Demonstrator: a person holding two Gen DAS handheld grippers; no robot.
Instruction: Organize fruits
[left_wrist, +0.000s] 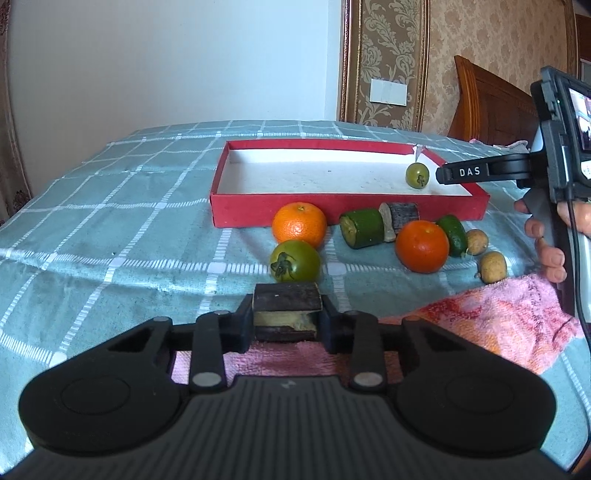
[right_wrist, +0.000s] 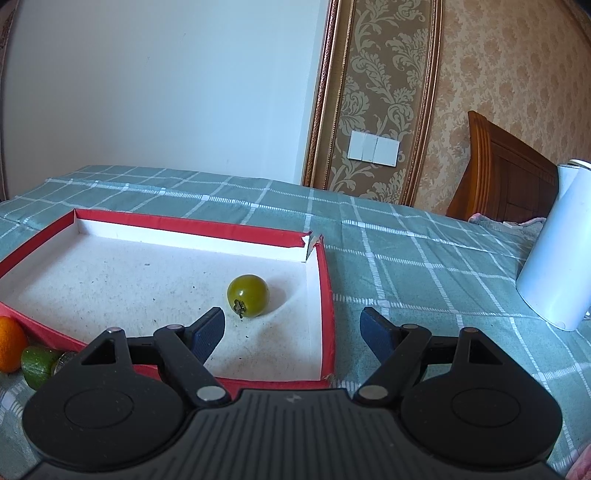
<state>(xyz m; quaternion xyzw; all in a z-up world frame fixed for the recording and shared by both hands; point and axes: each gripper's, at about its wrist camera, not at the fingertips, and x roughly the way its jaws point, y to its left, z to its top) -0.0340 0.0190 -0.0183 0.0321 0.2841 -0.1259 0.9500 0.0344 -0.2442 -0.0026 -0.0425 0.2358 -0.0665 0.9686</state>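
Left gripper (left_wrist: 287, 317) clamps a dark cane piece (left_wrist: 286, 301) low over the pink towel (left_wrist: 498, 317); right gripper (right_wrist: 291, 328) gapes empty above the red tray (left_wrist: 332, 210), where one small green tomato (right_wrist: 248, 295) lies. Risk: the short, hard-skinned piece may pivot or slip during lifting.

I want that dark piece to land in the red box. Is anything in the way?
Yes. Between the dark piece in the left gripper and the red box sit a green tomato and an orange.
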